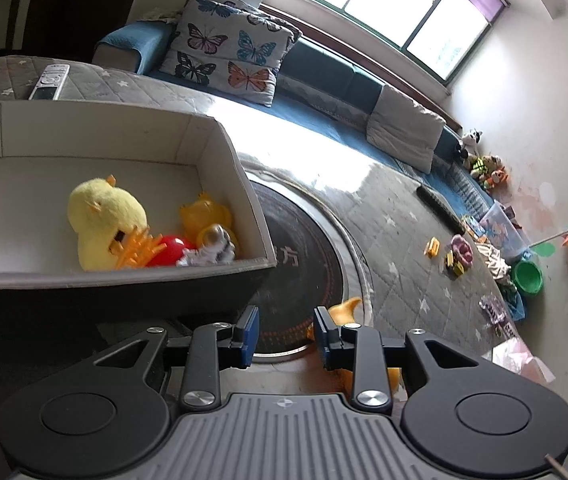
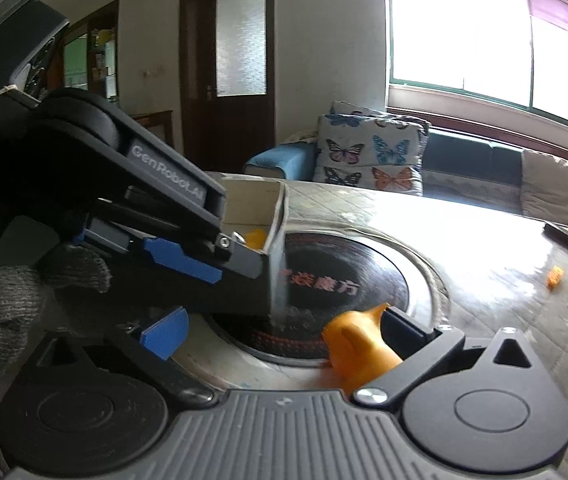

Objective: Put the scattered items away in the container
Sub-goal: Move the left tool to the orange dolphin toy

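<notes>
the container (image 1: 220, 148), a white-lined open box, stands on the table (image 1: 396, 232) just left of a dark round inset (image 1: 304, 256) in its top, and already holds a yellow plush chick (image 1: 104, 220), a translucent orange toy (image 1: 204, 212), a red ball (image 1: 172, 250), a spiky orange piece (image 1: 142, 250) and a small silver figure (image 1: 214, 250), all gathered against its near wall. the left hand-held gripper (image 1: 286, 336) stands part open with nothing between its blue pads, low beside the container's near corner; a gloved hand (image 2: 0, 312) carries it in the right wrist view. the right hand-held gripper (image 2: 284, 332) stands wide open, and an orange toy (image 2: 358, 346) lies on the table just inside its right finger (image 2: 408, 330); whether that pad touches the toy cannot be told, but no grip is on it. the step in hand appears to be the pickup of this orange toy, with 5 items stowed and more scattered items (image 1: 454, 256) well apart along the far side of the table. the next move calls for centring the orange toy between the right fingers, closing on its body, lifting clear of the container's wall and releasing inside, the left hand-held gripper keeping out of that path.
</notes>
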Available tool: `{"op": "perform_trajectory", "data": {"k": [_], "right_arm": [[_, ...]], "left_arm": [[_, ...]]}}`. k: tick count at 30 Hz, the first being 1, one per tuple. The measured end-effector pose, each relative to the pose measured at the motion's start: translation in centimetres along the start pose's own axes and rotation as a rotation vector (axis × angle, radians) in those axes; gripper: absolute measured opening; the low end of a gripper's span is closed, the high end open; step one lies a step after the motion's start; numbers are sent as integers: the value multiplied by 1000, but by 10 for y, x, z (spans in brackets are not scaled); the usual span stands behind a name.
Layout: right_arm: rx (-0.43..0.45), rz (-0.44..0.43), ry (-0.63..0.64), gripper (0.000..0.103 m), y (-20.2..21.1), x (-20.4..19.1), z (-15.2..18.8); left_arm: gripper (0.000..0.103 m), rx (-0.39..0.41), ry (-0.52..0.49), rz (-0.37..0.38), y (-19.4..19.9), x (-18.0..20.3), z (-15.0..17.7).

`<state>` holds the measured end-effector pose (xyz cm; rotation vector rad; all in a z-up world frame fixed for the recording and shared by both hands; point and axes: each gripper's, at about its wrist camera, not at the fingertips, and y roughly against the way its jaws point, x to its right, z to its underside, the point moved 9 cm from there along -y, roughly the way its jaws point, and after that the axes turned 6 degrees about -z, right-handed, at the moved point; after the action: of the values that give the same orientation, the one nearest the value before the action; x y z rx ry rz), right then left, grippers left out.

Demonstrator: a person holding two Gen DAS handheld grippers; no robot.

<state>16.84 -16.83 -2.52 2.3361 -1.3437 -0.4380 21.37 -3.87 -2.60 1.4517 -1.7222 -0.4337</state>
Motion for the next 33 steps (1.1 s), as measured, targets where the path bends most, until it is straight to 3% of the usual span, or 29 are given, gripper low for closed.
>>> {"op": "perform_trajectory", "data": {"k": [14,33], "right_arm": [[-26,89,-64,103,16,25,30],[-66,112,-117,103,14,39,50]], "left_arm": [[33,-43,-47,13,-9,20,20],[33,-108,-76,-5,-35,32,34]]}}
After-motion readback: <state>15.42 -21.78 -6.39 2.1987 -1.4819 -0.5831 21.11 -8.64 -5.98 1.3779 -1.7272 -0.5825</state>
